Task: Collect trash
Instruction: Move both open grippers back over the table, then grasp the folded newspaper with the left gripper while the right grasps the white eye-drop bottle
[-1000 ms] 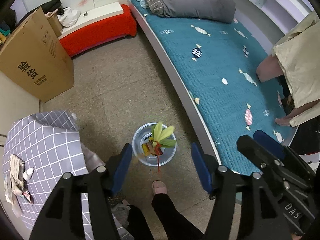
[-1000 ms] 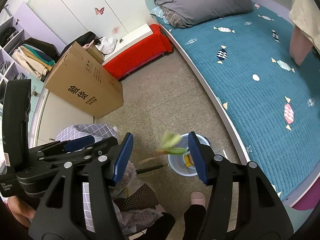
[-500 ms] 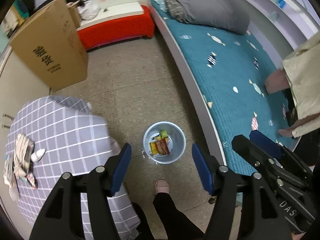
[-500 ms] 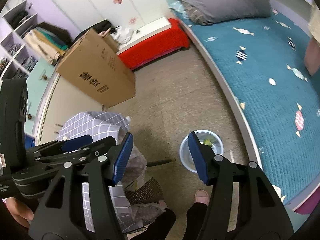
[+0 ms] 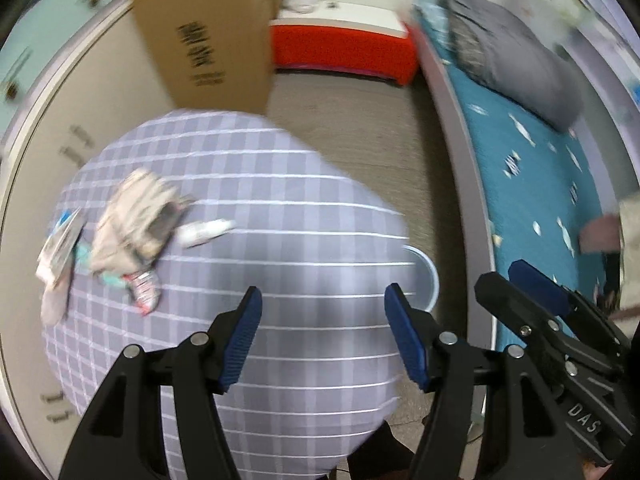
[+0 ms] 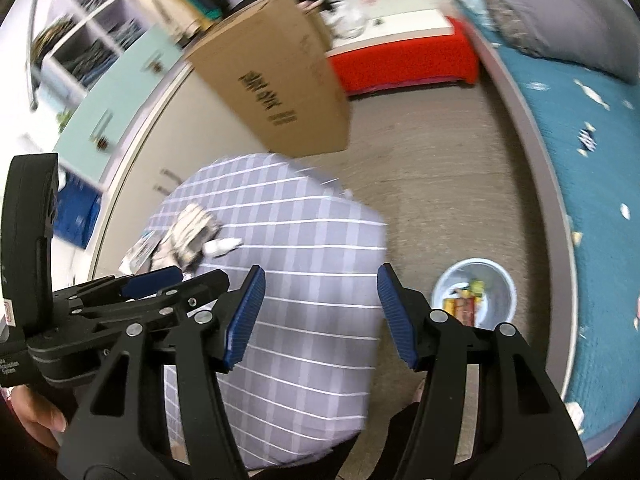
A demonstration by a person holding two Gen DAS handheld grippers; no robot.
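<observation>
Both grippers hang over a small table with a grey checked cloth (image 5: 304,208) (image 6: 304,240). My left gripper (image 5: 323,296) is open with only cloth showing between its blue pads. My right gripper (image 6: 320,276) is open too, nothing in it. Trash lies on the table's far left: a crumpled beige paper (image 5: 132,216) (image 6: 192,228), a small white bottle (image 5: 204,232) (image 6: 222,245), a red-and-white wrapper (image 5: 142,290) and a flat packet (image 5: 60,240). The pale blue bin (image 6: 474,296) stands on the floor to the right with wrappers inside; only its rim (image 5: 426,270) shows in the left wrist view.
A big cardboard box (image 6: 280,80) leans on the cabinets behind the table. A red bench (image 5: 344,50) stands at the back. A bed with a teal cover (image 5: 532,184) and a grey duvet (image 5: 512,52) runs along the right. A person's dark trouser leg (image 6: 400,420) is below.
A green leafy stalk fell into the bin. Both grippers then swung left from above the bin to above the checked table, and stayed open. The views are now motion-blurred.
</observation>
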